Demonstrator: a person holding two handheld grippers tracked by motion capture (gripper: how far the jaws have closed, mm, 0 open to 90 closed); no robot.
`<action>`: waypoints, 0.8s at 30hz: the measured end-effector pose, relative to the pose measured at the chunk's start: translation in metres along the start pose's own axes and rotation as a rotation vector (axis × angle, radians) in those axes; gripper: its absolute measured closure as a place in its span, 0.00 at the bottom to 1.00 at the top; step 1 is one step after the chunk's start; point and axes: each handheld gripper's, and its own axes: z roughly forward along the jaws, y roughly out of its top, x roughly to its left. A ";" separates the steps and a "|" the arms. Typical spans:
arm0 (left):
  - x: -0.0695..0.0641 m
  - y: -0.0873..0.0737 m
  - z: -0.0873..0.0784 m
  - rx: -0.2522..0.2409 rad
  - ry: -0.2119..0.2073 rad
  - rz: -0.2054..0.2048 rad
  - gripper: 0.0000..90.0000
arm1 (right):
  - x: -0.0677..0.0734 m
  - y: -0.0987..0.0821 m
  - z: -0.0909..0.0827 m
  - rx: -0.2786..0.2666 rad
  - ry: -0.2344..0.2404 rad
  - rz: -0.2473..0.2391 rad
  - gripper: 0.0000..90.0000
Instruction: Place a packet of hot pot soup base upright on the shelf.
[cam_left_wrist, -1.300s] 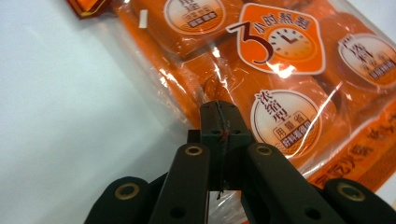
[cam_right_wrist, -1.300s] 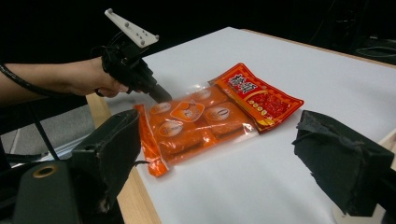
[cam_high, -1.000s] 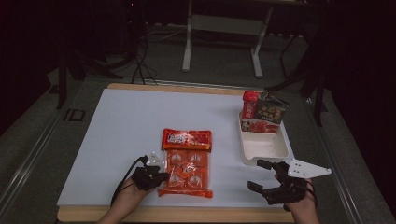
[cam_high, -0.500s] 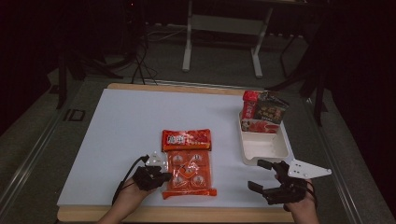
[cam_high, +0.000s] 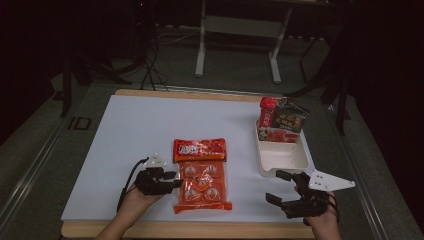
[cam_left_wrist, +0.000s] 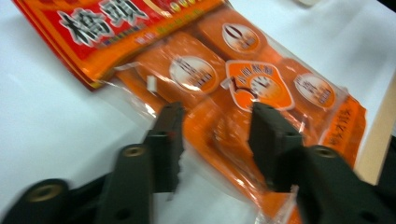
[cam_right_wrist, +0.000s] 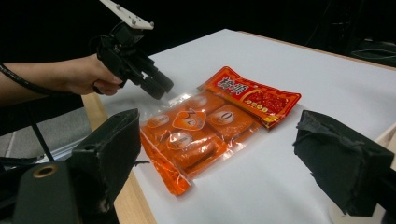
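Left gripper (cam_high: 170, 180) sat at the left edge of the orange snack bag (cam_high: 202, 175), jaws just opened to a medium gap; in the left gripper view (cam_left_wrist: 215, 135) the bag's clear plastic edge lay between and under the two tips, pads apart and not pinching it. Bag lay flat on the white table (cam_high: 125, 135), red header end farther from those fingers, orange sealed end near the table's front edge. In the right gripper view the left gripper (cam_right_wrist: 159, 86) hovered just above the bag's (cam_right_wrist: 205, 126) near corner. Right gripper (cam_high: 280, 187) was held well apart to the right of the bag, jaws spread wide with nothing between them. A white tray (cam_high: 280, 157) stood just beyond its fingertips, with a red and black packet (cam_high: 282, 120) propped at its far end.
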 end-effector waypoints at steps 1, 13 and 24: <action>0.002 0.001 -0.001 -0.009 0.003 -0.003 0.59 | 0.000 0.000 0.000 0.002 -0.006 -0.007 0.16; 0.030 0.021 -0.010 -0.121 0.055 -0.047 0.49 | 0.004 -0.001 0.005 0.033 -0.019 -0.070 0.16; 0.054 0.030 0.010 -0.108 0.124 -0.056 0.49 | 0.004 -0.001 0.005 0.031 -0.019 -0.065 0.16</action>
